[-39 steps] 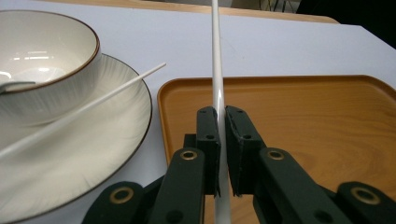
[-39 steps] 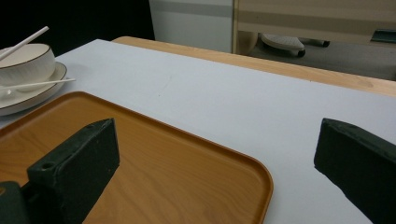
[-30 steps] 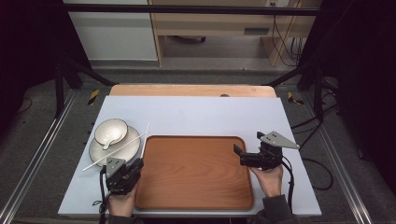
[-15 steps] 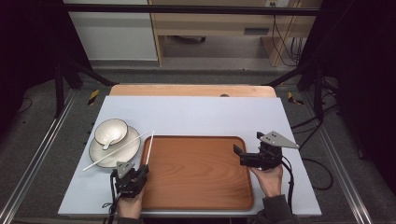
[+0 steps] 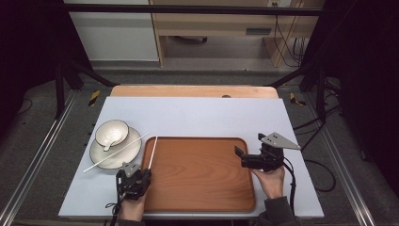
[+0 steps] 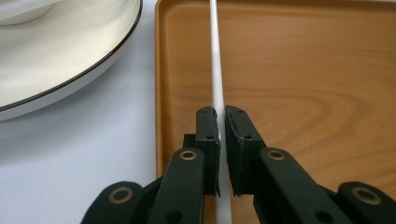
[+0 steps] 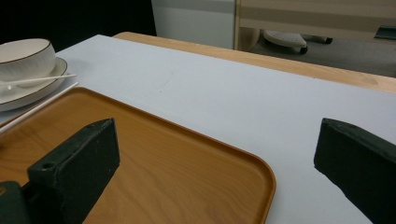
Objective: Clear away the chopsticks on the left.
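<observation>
My left gripper (image 5: pixel 145 172) (image 6: pixel 222 115) is shut on a thin white chopstick (image 5: pixel 153 151) (image 6: pixel 215 56) near its lower end. The stick runs away from me just inside the left rim of the brown wooden tray (image 5: pixel 202 188) (image 6: pixel 289 70). A second white chopstick (image 5: pixel 115 153) (image 7: pixel 32 80) lies across a white plate (image 5: pixel 127 153) (image 6: pixel 56 65) left of the tray. A white bowl (image 5: pixel 113 132) (image 7: pixel 25 56) sits on that plate. My right gripper (image 5: pixel 241 157) (image 7: pixel 217 135) stands open over the tray's right edge (image 7: pixel 266 186), with nothing between its jaws.
A pale blue mat (image 5: pixel 197 115) covers the table under the tray and plate. A wooden strip (image 5: pixel 193 91) runs along the far edge. Black frame legs (image 5: pixel 70 75) stand on the floor at both far corners.
My left gripper has moved right and a little toward me, carrying the chopstick from beside the plate to the tray's left rim. The right gripper has stayed still.
</observation>
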A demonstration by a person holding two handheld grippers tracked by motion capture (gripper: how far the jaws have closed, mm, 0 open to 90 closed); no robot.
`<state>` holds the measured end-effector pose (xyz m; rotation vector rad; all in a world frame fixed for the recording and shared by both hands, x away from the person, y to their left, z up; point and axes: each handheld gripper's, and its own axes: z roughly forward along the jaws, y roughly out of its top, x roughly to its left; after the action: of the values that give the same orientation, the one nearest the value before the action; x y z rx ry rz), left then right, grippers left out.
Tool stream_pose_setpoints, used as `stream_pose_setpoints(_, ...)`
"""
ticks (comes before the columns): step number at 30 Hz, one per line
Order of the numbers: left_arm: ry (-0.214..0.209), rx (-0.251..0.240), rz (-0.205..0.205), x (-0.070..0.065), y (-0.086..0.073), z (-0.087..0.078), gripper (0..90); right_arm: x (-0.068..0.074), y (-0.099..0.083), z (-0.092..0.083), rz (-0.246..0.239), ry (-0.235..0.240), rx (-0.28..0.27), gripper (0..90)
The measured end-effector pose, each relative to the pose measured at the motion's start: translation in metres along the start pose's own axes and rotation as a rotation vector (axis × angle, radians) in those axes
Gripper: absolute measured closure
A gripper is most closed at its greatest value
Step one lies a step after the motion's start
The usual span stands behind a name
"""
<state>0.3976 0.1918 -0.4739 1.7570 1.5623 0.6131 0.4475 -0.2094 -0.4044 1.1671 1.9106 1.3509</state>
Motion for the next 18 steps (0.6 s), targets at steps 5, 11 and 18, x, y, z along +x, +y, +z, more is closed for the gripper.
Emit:
stream_pose_setpoints(5,0.002,0.026,-0.001,0.0001,0.0013,0.0023,83.5,-0.0006,0.0003,-0.0009,-0.001,-0.002,-0.006,0.5)
stream_pose_setpoints(11,0.0,0.024,-0.001,0.0007,0.0017,0.003,83.1,-0.0001,0.0003,-0.0007,-0.005,0.0,-0.004,0.5)
stream_pose_setpoints(18,-0.016,0.004,0.009,0.0043,0.0029,-0.0017,82.2,0.0,0.001,-0.0019,-0.003,-0.002,-0.007,0.5)
